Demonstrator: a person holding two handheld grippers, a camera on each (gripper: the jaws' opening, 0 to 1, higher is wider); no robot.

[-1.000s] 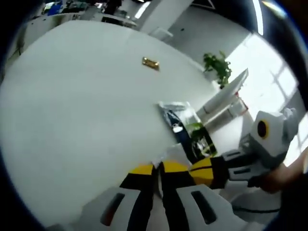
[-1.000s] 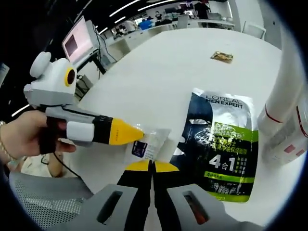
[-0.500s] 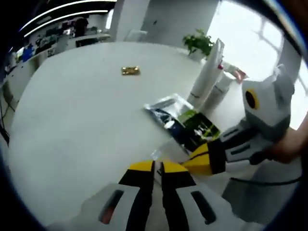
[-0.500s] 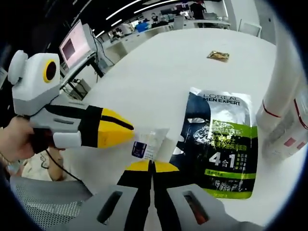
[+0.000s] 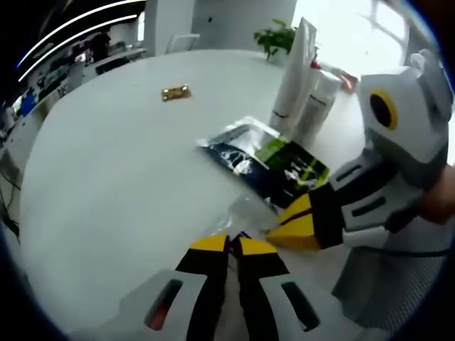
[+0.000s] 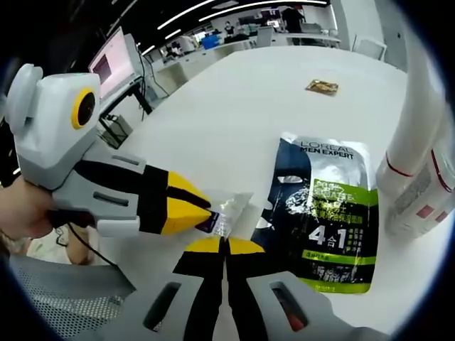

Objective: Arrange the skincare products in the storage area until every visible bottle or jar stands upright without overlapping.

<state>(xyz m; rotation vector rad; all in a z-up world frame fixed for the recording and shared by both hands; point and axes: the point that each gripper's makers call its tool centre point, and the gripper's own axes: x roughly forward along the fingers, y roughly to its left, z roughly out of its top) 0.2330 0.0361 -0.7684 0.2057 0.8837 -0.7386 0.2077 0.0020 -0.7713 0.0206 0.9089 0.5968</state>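
Since a second ago the left gripper (image 6: 190,210) has closed in on the small clear sachet (image 6: 226,211) — in the right gripper view its yellow tip now covers the sachet's near end, where before the dark label was exposed. Right gripper (image 6: 223,246) jaws are pressed together with the tip at the sachet's edge; whether it pinches the sachet cannot be told. Left gripper's jaws also look closed, tips on the sachet, grip not confirmable.

In the left gripper view the sachet (image 5: 245,213) lies just ahead of the left gripper (image 5: 229,244), with the right gripper (image 5: 298,229) coming in from the right, touching it.

Dark face-mask pouch (image 6: 325,213) with green panel lies flat on the white table (image 6: 234,106), just beside the sachet and overlapping its edge. Two white tubes (image 6: 416,163) stand upright at the table's right edge, near the pouch's far corner; same pair in the left gripper view (image 5: 302,78). Small gold packet (image 6: 322,87) lies well apart, toward the table's far side.

A hand (image 6: 25,213) holds the left gripper.
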